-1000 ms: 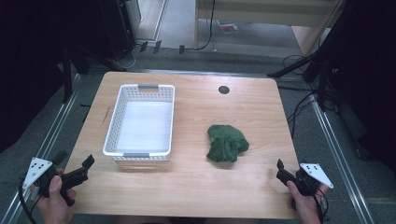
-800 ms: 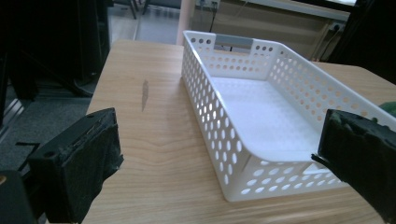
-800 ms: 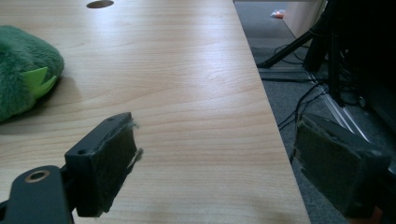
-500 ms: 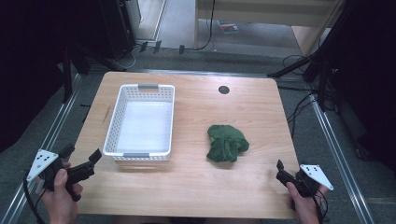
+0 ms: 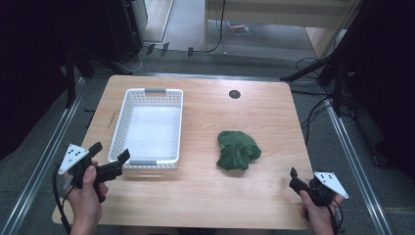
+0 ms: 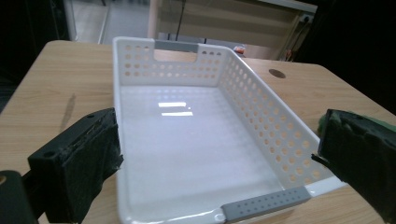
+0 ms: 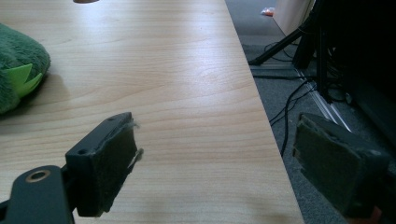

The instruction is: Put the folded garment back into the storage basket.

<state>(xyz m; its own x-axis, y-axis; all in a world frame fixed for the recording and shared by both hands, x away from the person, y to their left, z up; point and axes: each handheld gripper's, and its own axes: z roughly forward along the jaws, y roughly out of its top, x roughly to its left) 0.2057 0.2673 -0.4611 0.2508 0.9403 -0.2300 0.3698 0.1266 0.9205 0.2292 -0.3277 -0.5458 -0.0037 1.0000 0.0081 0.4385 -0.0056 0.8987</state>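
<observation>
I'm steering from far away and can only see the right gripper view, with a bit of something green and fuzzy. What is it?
Observer: A crumpled green plush toy, lying on the wooden table, right of the middle.
Operator: Is there somewhere to put it?
Observer: Yes, a white basket with holes in its walls sits on the left side. It has nothing in it.
Operator: Where's my other gripper?
Observer: The left gripper is at the basket's near end, jaws spread wide, holding nothing.
Operator: Is my right one near the toy?
Observer: Not very. The right gripper sits at the table's near right corner, apart from the toy.
</observation>
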